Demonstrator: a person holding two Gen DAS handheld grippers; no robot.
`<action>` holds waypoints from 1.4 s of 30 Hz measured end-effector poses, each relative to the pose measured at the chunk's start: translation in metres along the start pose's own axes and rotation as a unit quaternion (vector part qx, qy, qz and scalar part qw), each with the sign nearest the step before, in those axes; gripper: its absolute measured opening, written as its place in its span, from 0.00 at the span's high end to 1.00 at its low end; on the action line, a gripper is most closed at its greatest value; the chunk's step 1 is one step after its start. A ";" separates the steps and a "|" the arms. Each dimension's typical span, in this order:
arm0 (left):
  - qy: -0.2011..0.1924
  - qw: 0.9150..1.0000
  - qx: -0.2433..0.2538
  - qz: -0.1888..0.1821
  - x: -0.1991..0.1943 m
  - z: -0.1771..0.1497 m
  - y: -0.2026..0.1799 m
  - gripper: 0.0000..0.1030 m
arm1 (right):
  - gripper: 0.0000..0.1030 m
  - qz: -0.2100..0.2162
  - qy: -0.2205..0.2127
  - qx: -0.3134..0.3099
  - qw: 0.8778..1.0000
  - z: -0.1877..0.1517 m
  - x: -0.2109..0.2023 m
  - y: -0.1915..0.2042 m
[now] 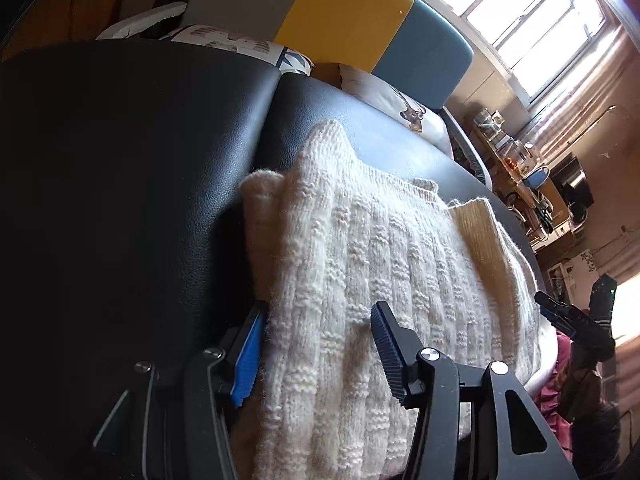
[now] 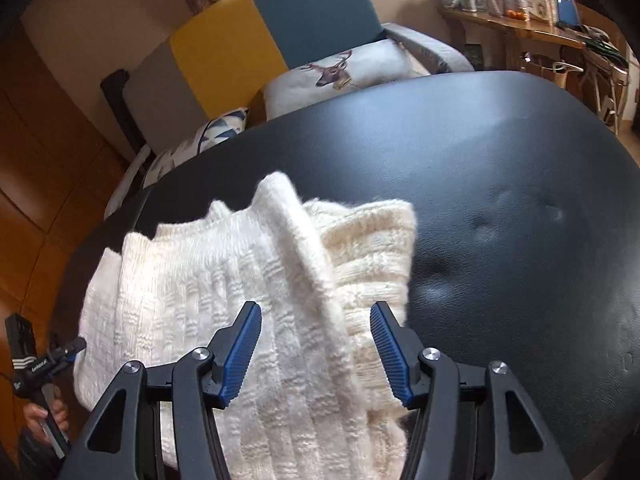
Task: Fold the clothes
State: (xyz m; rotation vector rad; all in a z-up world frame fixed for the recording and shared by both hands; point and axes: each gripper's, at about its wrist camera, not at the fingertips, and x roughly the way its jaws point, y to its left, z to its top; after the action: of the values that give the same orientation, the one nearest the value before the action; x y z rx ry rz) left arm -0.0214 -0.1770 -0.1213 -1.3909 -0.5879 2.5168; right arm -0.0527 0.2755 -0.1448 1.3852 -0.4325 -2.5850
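Observation:
A cream cable-knit sweater (image 1: 360,248) lies partly folded on a black padded leather table (image 1: 120,200). In the left wrist view my left gripper (image 1: 320,350) stands open over the sweater's near left edge. One blue pad (image 1: 250,354) is beside that edge and the other rests above the knit. In the right wrist view the sweater (image 2: 192,280) shows a raised fold ridge (image 2: 304,256) running toward the camera. My right gripper (image 2: 316,346) is open astride that ridge, and its pads (image 2: 390,350) stand clear of the wool.
Behind the table (image 2: 500,184) is a sofa with yellow (image 2: 224,56) and teal (image 2: 320,12) back cushions and a deer-print pillow (image 2: 340,70). A wooden shelf with jars (image 2: 500,12) stands at the right. A hand (image 2: 44,412) grips the left tool's handle over wooden floor.

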 end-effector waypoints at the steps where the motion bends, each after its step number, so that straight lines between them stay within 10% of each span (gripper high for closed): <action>1: -0.001 1.000 0.006 0.005 0.000 -0.001 -0.003 0.50 | 0.68 -0.013 0.003 -0.025 1.000 -0.001 0.004 0.007; 3: 0.003 1.000 0.012 0.010 0.002 -0.001 -0.005 0.54 | 0.88 -0.036 0.024 -0.060 0.997 -0.005 0.012 0.018; 6: -0.008 1.000 0.020 0.023 -0.004 -0.001 -0.008 0.92 | 0.93 -0.077 0.027 -0.106 0.991 -0.007 0.008 0.032; 11: -0.003 0.999 0.037 0.035 -0.001 -0.003 -0.005 0.92 | 0.94 -0.128 0.033 -0.086 0.987 -0.010 0.002 0.009; 18: -0.029 0.997 0.055 0.037 -0.027 0.011 -0.014 0.81 | 0.82 -0.089 0.014 -0.020 0.996 -0.010 -0.012 -0.010; 22: -0.052 0.992 0.114 0.007 -0.040 0.034 -0.040 0.56 | 0.76 -0.072 -0.075 -0.021 0.994 0.002 -0.054 -0.002; 25: -0.055 0.983 0.176 -0.019 -0.030 0.052 -0.069 0.51 | 0.74 -0.015 -0.059 -0.058 0.996 0.020 -0.050 0.027; 32: 0.054 0.947 0.315 0.009 0.062 0.067 -0.125 0.52 | 0.74 0.043 0.034 -0.167 0.984 0.061 0.019 0.095; 38: 0.112 0.955 0.273 -0.022 0.104 0.071 -0.108 0.55 | 0.74 0.003 0.124 -0.204 0.971 0.075 0.086 0.096; 42: 0.076 0.971 0.224 -0.031 0.095 0.070 -0.097 0.90 | 0.74 -0.009 0.117 -0.237 0.965 0.064 0.091 0.097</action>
State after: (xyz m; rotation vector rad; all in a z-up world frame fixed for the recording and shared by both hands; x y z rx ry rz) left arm -0.1322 -0.0727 -0.1181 -1.3441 -0.0241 2.2739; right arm -0.1550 0.1687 -0.1503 1.4789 0.2224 -2.2822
